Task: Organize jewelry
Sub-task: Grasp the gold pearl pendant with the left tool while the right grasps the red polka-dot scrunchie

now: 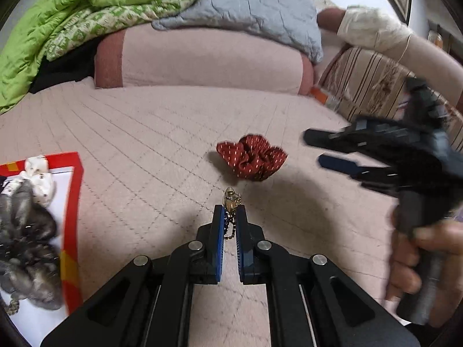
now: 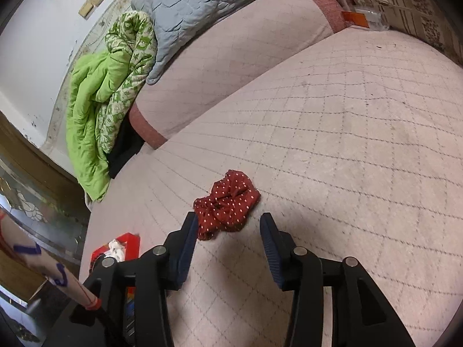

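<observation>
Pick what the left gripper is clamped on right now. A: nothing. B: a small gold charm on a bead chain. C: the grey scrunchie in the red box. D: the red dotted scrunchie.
B: the left gripper is shut on the gold charm, chain dangling between its fingers; the red scrunchie lies apart on the bed.

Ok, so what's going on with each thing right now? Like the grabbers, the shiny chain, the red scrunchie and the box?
left gripper: shut on the gold chain.
gold chain: pinched between the pads, a gold charm poking out past the tips.
right gripper: open, holding nothing, pointed at the scrunchie.
red scrunchie: lying loose on the bed, not held.
red box: open, with grey and white scrunchies inside.
</observation>
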Tool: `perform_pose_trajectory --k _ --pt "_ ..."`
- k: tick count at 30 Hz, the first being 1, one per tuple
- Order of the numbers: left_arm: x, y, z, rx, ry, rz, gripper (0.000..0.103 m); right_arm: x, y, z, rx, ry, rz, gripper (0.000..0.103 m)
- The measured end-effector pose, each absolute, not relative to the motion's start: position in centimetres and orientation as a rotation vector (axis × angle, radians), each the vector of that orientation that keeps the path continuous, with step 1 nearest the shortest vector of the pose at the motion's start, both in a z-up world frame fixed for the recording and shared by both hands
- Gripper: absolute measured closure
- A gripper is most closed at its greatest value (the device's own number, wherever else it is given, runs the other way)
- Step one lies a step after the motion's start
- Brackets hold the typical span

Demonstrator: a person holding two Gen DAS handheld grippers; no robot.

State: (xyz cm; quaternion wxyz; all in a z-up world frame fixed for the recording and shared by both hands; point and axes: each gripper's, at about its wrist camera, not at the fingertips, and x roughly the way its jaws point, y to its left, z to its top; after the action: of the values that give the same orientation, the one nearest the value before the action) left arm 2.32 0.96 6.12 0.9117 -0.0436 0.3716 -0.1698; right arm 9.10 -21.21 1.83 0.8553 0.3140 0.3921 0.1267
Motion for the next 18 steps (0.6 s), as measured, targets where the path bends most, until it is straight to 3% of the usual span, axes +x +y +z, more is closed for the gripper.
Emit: perform_pose_trajectory --k 2,7,12,18 --pt "1.5 1.4 7.1 -0.075 0.727 -0.346 0.096 9.9 -20.5 1.6 0.631 0.834 0.264 0.039" --pt "0.8 3.0 8.1 -0.082 0.692 -0.334 0.096 12.5 -18.7 -0.2 0.598 0.869 0.256 0.041" --pt "0.8 4.7 8.1 -0.097 0.686 -0.31 0.096 14.6 -16.6 -2.2 0.519 0.955 0.237 0.094" --pt "0.2 6.1 9.4 -0.13 0.653 -0.29 0.096 12.6 -16.9 1.1 0.511 0.845 0.271 0.096"
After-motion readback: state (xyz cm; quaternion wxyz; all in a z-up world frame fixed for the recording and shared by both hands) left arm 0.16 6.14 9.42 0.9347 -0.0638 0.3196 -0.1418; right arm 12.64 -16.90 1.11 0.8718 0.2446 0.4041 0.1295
